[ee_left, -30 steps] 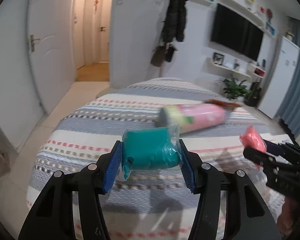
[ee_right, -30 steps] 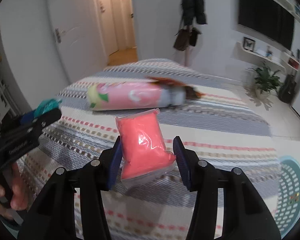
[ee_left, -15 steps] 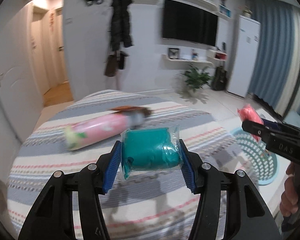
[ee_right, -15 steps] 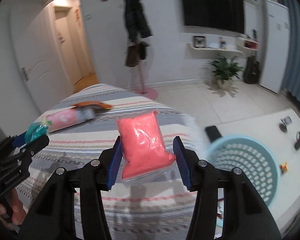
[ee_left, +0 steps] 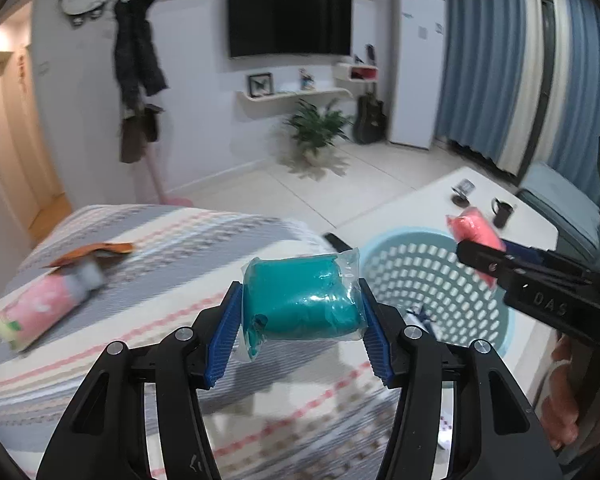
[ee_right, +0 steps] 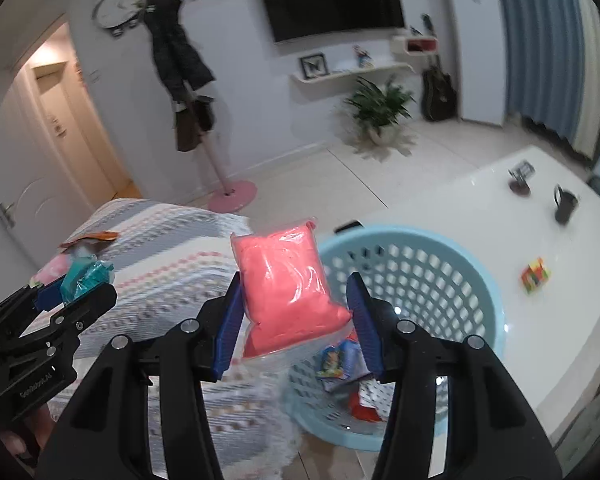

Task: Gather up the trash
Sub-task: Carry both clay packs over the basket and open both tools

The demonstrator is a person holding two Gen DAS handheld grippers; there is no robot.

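My left gripper is shut on a teal clay packet and holds it above the striped bed. My right gripper is shut on a pink clay packet, held just left of a light blue perforated basket with wrappers inside. The basket also shows in the left wrist view, right of the teal packet. The pink packet hangs over its far rim there. A pink can and an orange wrapper lie on the bed at left.
A white low table holds a black mug, a small coloured cube and a small dark object. A coat stand, a potted plant, a wall TV, shelves and blue curtains stand beyond.
Both grippers have swung right with their packets, from over the bed and can toward the blue basket. The basket now sits close beside both packets.
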